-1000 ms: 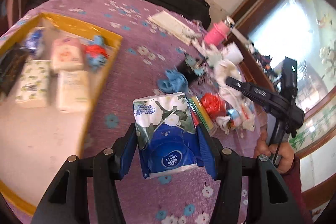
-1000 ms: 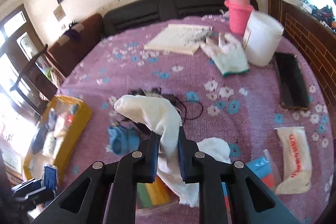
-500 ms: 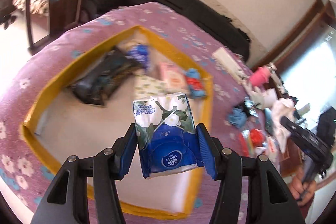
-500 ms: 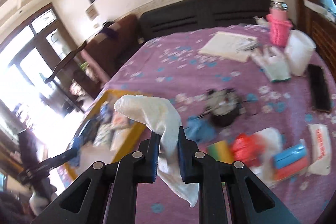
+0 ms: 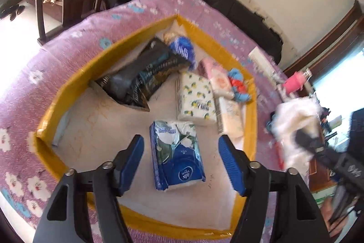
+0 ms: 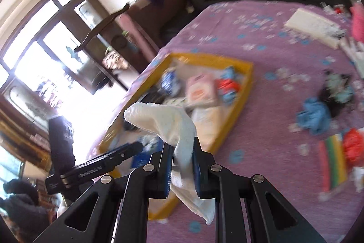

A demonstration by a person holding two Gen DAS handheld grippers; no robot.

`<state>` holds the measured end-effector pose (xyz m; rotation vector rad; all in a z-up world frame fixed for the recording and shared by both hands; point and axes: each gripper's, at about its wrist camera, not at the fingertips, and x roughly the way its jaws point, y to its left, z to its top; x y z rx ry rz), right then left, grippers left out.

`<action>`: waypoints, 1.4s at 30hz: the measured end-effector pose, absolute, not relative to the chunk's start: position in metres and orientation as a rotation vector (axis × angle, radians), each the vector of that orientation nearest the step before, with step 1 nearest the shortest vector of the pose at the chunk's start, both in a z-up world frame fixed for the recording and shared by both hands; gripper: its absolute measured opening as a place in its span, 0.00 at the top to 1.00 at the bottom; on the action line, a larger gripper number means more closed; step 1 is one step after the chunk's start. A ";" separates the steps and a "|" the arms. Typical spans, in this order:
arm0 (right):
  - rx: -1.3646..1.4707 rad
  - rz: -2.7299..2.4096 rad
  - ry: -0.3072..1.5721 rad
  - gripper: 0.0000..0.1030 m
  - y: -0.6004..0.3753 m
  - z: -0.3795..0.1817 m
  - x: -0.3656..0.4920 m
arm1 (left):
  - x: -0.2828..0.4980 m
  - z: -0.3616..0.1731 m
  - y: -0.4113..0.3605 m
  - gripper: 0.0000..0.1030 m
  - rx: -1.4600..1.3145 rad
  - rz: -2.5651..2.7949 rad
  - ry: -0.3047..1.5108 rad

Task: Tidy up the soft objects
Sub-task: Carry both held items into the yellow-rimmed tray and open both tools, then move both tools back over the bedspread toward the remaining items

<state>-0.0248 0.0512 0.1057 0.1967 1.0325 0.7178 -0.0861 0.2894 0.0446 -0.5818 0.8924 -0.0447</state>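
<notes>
The left claw (image 5: 180, 162) is spread wide around the tissue pack (image 5: 176, 154), which lies flat on the near floor of the yellow tray (image 5: 250, 92), long axis running near to far, printed end nearest. The right claw (image 6: 180, 165) pinches a white cloth (image 6: 163, 120) just right of the tray. The cloth's loose tail could snag the tray rim, or the two claws could collide over it.

Blue floral tissue pack (image 5: 176, 153), yellow-rimmed tray (image 5: 109, 54), purple flowered tablecloth (image 6: 273, 42), white cloth (image 6: 166, 120)
</notes>
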 end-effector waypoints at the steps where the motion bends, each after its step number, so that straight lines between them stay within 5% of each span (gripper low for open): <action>1: 0.210 0.740 1.061 0.83 0.062 0.099 -0.023 | -0.093 0.049 0.293 0.22 -0.584 -0.032 0.868; 9: 0.296 0.781 1.263 0.83 0.115 0.048 -0.005 | -0.119 0.050 0.316 0.19 -0.631 -0.004 0.813; 16: -0.077 0.477 1.102 0.81 0.135 0.045 -0.008 | -0.126 0.058 0.312 0.19 -0.532 0.053 0.782; 21: -0.067 0.546 1.037 0.33 0.125 0.060 -0.019 | -0.129 0.070 0.291 0.17 -0.408 0.092 0.757; 30: -0.073 0.500 0.860 0.24 0.057 0.096 -0.048 | -0.129 0.081 0.247 0.14 -0.210 0.187 0.752; 42: 0.099 0.277 0.840 0.23 -0.105 0.092 -0.046 | -0.115 0.086 0.157 0.14 -0.001 0.115 0.797</action>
